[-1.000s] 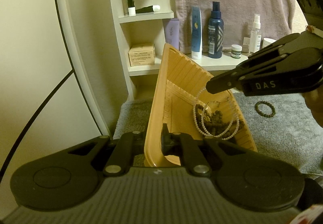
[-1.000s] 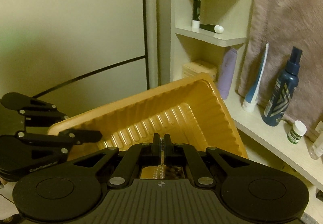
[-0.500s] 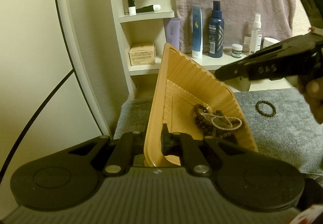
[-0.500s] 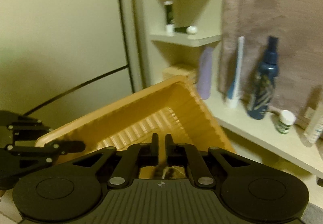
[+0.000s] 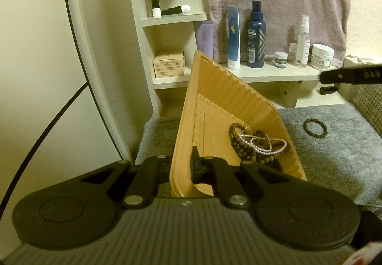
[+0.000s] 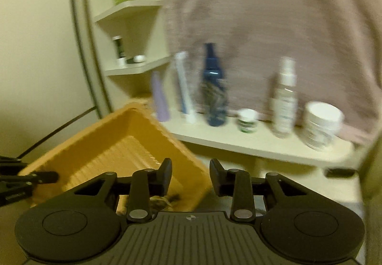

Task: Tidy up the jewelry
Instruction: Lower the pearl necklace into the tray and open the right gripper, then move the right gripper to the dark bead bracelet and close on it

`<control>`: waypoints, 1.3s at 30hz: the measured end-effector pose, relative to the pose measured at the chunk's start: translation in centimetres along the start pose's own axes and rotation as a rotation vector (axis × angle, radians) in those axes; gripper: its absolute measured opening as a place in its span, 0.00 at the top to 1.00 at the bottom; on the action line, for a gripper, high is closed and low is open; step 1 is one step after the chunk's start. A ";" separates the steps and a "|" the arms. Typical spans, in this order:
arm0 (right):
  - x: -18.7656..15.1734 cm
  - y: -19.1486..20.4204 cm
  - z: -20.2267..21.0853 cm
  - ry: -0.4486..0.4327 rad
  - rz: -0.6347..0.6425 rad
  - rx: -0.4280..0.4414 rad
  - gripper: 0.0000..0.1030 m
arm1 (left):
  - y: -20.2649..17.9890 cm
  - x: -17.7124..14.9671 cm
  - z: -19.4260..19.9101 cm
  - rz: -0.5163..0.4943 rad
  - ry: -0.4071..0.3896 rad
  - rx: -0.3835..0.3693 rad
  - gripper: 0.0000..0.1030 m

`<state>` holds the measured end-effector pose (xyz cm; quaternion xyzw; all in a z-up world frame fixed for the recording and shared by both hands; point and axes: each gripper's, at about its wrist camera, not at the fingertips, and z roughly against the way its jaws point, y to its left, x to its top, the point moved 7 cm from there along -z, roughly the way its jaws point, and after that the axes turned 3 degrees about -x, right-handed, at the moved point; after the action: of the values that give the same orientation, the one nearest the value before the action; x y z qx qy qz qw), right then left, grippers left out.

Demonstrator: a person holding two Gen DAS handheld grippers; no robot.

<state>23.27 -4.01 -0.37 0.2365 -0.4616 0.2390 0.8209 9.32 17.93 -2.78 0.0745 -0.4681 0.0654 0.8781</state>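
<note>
R gripper (image 6: 190,176) now open, pulled off tray (image 5: 222,107); pearl strand (image 5: 262,144) dropped in

The left gripper (image 5: 185,165) is seen clamped at lower centre; the right gripper (image 6: 190,175) is held spread apart.

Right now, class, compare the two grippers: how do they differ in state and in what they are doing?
The left gripper is shut on the rim of the orange tray, holding it tilted; the right gripper is open and holds nothing. The left gripper touches the tray, while the right gripper hangs beside its lower corner, clear of it. Both are black two-finger grippers.
</note>
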 end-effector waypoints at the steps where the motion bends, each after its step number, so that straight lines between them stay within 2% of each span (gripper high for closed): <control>1: -0.3 -0.7 0.4 -0.003 -0.015 -0.023 0.64 | 0.0 0.0 0.0 0.000 0.000 0.000 0.94; 6: -2.5 -4.5 1.6 -0.001 -0.095 -0.115 0.61 | -0.1 0.0 0.0 -0.003 -0.001 0.002 0.94; 12: -5.5 -7.9 1.5 0.046 -0.122 -0.203 0.58 | -0.1 0.0 0.0 -0.003 -0.001 0.005 0.94; 18: -7.9 -9.0 0.1 0.094 -0.097 -0.229 0.58 | -0.2 0.0 0.0 -0.006 0.000 0.006 0.94; 24: -8.7 -9.7 -1.8 0.128 -0.064 -0.241 0.59 | -0.2 0.0 0.0 -0.007 0.000 0.007 0.94; 26: -8.6 -9.8 -2.3 0.134 -0.053 -0.241 0.60 | -0.2 0.0 0.0 -0.007 0.000 0.006 0.94; 28: -8.5 -9.9 -3.0 0.141 -0.041 -0.240 0.70 | -0.2 0.0 0.0 -0.008 0.000 0.006 0.94; 31: -8.3 -9.8 -4.0 0.154 -0.018 -0.240 0.76 | -0.2 0.0 0.0 -0.008 0.000 0.007 0.94; 39: -8.4 -9.8 -6.5 0.193 0.039 -0.255 0.80 | -0.2 0.0 0.0 -0.007 0.000 0.006 0.94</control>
<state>29.59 -9.13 -12.30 0.0973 -0.4118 0.2157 0.8800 9.34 17.68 -2.79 0.0789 -0.4675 0.0636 0.8782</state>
